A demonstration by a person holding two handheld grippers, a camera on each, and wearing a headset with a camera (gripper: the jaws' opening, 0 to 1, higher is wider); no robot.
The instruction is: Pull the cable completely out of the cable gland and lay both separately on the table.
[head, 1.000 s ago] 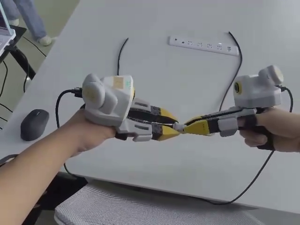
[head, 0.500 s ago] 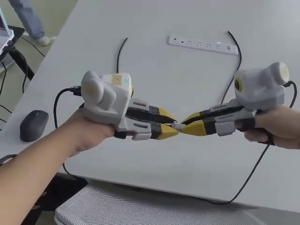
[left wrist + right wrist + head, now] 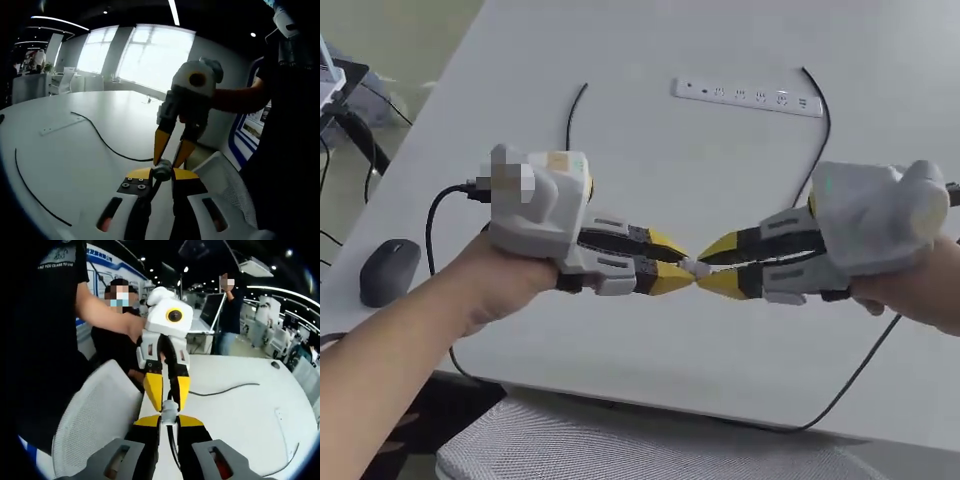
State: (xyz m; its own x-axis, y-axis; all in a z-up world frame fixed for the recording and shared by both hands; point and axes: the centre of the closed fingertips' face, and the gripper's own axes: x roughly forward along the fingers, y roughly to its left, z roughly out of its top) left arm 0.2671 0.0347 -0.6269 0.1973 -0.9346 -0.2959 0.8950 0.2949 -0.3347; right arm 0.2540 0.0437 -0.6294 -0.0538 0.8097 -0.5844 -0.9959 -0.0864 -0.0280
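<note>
above the white desk, left tool clamps the cable gland, right tool clamps the cable at its tips; apparently not separated yet, neither laid down.

Left tool and right tool meet tip to tip above the near edge of the surface, cable gland between them. Cable trails back between the right tool's jaws. Power strip lies far behind. Mouse at left edge. Chair below, nearest.
</note>
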